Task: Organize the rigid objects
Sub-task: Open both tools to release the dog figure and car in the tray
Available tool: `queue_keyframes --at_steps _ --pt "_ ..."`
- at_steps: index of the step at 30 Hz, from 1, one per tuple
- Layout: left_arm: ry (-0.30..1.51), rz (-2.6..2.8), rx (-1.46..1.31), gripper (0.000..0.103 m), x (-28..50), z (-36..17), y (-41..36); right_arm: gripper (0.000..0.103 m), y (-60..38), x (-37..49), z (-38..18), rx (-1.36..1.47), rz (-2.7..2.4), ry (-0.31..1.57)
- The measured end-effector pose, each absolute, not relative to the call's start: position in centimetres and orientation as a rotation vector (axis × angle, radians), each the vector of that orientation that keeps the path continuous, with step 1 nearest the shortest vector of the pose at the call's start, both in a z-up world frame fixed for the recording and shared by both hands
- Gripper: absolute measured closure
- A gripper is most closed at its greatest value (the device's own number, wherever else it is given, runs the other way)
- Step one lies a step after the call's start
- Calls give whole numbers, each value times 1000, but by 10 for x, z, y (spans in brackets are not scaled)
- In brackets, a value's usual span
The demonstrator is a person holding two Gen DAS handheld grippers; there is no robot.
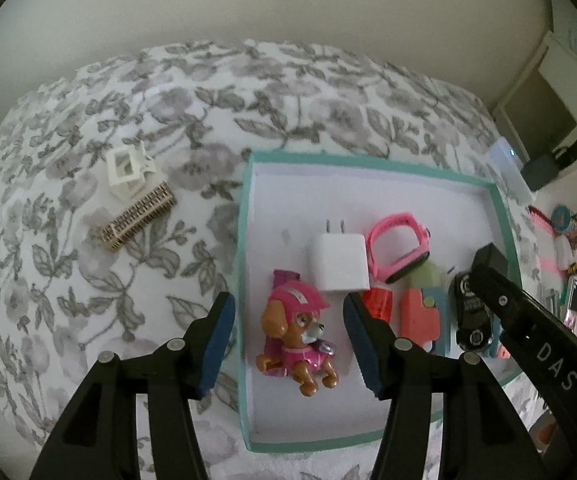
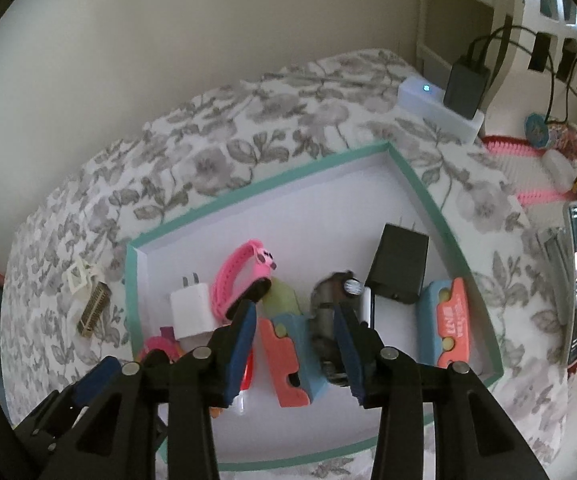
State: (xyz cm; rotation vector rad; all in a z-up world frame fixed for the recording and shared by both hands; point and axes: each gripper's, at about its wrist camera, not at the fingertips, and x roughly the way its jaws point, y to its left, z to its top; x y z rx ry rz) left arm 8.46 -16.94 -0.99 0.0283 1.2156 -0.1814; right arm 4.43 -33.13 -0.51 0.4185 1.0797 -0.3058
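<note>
left wrist view: the left gripper (image 1: 288, 332) hangs over the near left part of a teal-rimmed box (image 1: 244, 240) that sits on a flowered bedspread (image 1: 88, 280). its jaws stand apart with nothing pressed between the blue pads; the toy puppy in a pink helmet (image 1: 298, 340) lies on the box floor below the gap, not touched. just behind the puppy is a white plug charger (image 1: 342, 262), then a pink watch band (image 1: 398, 246), a coral and blue block (image 1: 422, 312) and a black toy car (image 1: 472, 312). the right gripper's black finger crosses in from the right above the car. outside the box, on the bedspread to the left, lie a white hair clip (image 1: 126, 172) and a tan comb-like piece (image 1: 138, 216), touching.

right wrist view: the right gripper (image 2: 294, 344) is over the middle of the same box, jaws parted, gripping nothing. below the gap lie the coral and blue block and the dark car, blurred. a black charger (image 2: 398, 264) lies beyond it, another coral and blue block (image 2: 446, 324) near the right wall.
</note>
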Motion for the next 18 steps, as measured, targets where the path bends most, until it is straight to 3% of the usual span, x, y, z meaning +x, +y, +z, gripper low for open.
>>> queue_keyframes --at_steps 9,11,12,13,18 --pt "1174 -40 -43 44 93 -3 -135 58 -328 44 4 389 -313 1048" --pt "1170 -8 -59 36 96 -4 -126 57 -326 45 3 376 -312 1057" --pt "1168 5 -66 26 97 -5 -122 52 -325 46 2 369 -311 1064" --pt "1165 20 -74 24 98 -5 -118 46 -323 47 0 365 -307 1071" --pt "1166 85 -98 21 101 -8 -100 36 -312 53 -8 320 -278 1109"
